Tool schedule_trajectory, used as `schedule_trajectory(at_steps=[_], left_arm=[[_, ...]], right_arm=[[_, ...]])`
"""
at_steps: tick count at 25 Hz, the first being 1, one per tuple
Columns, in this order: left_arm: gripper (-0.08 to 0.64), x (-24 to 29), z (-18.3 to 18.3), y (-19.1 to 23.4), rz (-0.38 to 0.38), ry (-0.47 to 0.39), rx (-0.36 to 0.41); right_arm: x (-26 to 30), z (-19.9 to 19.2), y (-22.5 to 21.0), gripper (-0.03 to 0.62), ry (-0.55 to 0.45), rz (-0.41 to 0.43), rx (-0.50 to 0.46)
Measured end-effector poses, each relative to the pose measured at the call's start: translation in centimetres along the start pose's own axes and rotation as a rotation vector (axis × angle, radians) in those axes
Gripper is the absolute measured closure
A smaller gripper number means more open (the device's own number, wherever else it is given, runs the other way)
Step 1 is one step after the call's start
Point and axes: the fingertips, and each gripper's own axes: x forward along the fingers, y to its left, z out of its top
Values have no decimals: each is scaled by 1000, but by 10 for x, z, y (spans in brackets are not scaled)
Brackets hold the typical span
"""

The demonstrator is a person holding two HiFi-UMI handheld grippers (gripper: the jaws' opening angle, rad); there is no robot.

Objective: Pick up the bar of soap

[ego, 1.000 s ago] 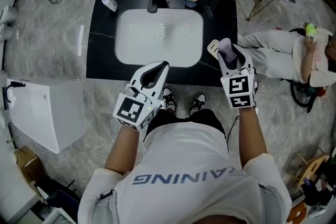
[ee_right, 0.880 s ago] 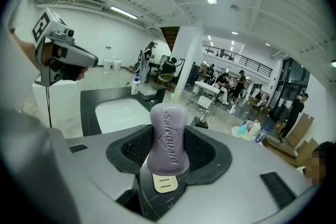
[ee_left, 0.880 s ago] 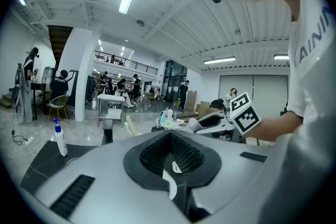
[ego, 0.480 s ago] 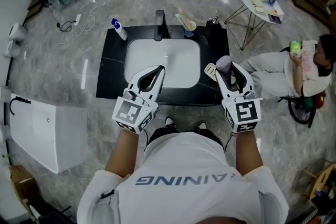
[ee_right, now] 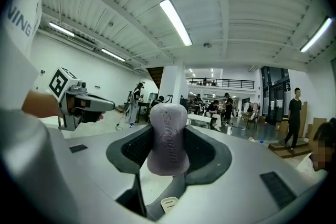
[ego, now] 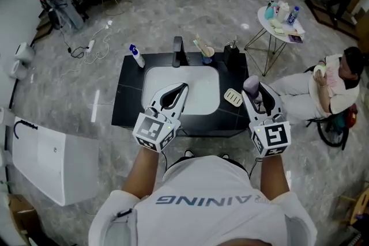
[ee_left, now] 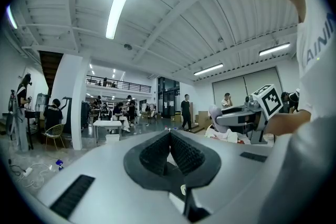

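Pinching soap (ee_right: 169, 131), right gripper (ego: 257, 91) hovers over counter (ego: 130, 108) edge; left gripper (ee_left: 169, 137) pressed together

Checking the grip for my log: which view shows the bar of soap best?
The right gripper view: the bar of soap fills the centre, clamped in the right gripper, lettering legible. The head view shows only a small pale end; the left gripper view, a distant lump.

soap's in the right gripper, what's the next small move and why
Probably just hold steady with jaws closed: the right gripper clamps the soap bar, raised clear of the empty soap dish, so the pick looks done.
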Motion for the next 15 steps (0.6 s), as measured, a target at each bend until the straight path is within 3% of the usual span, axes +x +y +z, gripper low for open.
schedule_trajectory(at_steps=[5, 15], left_arm=[[559, 1, 19, -2, 3, -20, 28], [559, 6, 8, -12, -18, -3, 11]], right_arm=[[-3, -5, -1, 394, 22, 13, 24], [-10, -10, -4, 394, 35, 2, 26]])
